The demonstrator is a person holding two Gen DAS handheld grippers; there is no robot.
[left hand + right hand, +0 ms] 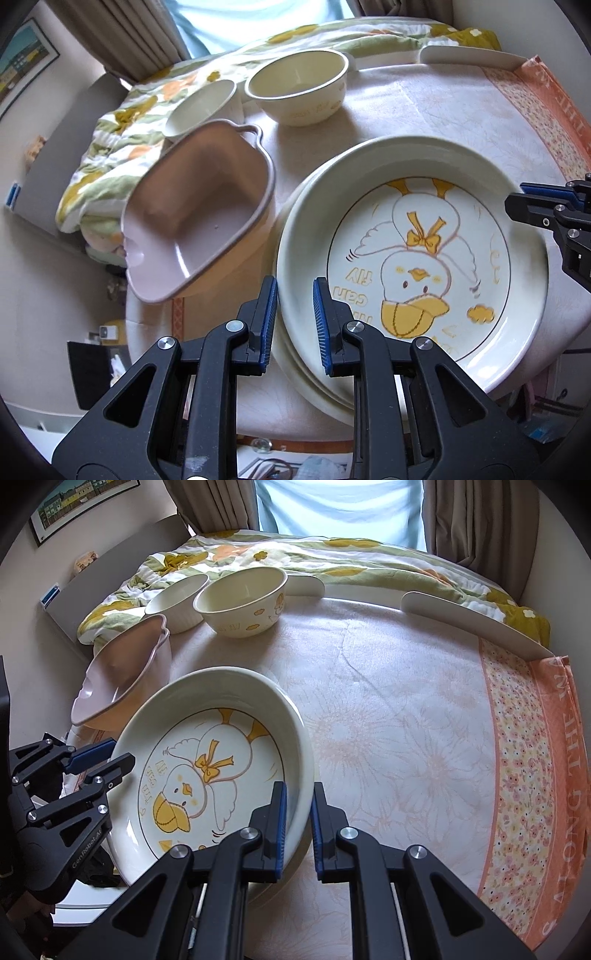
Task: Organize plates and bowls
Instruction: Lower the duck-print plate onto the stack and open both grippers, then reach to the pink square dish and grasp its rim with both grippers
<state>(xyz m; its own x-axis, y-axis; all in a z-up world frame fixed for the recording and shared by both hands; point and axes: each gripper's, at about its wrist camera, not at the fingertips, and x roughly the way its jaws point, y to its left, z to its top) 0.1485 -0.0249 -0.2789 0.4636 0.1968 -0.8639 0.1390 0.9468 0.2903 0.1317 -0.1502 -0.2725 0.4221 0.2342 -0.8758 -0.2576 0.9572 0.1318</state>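
Plate (413, 258) | left gripper (295, 321), right gripper (298, 825) both clamp its rim | lower level onto stack (295, 373), release together.

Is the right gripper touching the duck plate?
Touching. The right wrist view shows the right gripper with its fingers clamped on the duck plate's rim.

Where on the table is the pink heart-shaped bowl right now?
In both views the pink heart-shaped bowl sits at the table's left edge, beside the duck plate, with the small white cup just behind it.
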